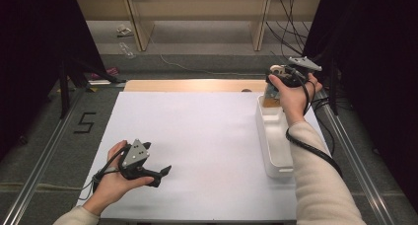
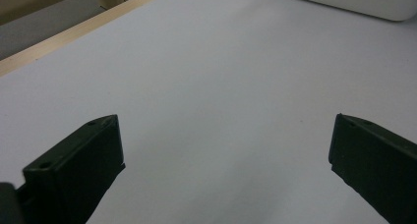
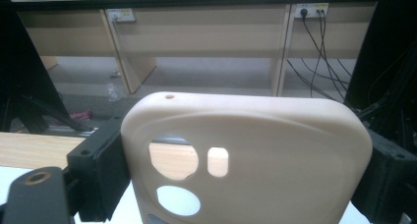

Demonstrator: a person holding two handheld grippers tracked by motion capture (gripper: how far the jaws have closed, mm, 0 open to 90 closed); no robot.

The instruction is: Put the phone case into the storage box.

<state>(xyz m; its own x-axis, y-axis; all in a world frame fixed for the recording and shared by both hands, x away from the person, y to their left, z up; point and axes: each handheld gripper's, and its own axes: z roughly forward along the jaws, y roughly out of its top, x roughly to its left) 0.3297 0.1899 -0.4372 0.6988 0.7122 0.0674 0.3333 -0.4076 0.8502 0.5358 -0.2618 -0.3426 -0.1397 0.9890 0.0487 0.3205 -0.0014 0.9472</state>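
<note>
one phone case [image 3: 246, 160] is clamped in the right gripper [image 1: 276, 89] over the tray [image 1: 276, 151] at right; placing seems left. left gripper [image 2: 226, 145] gapes empty, lower left.

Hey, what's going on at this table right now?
A person works with tongs in each hand. The right tongs grip a cream phone case by its sides, held above the far end of a white tray. The left tongs hang open over the white table cover, holding nothing.
</note>
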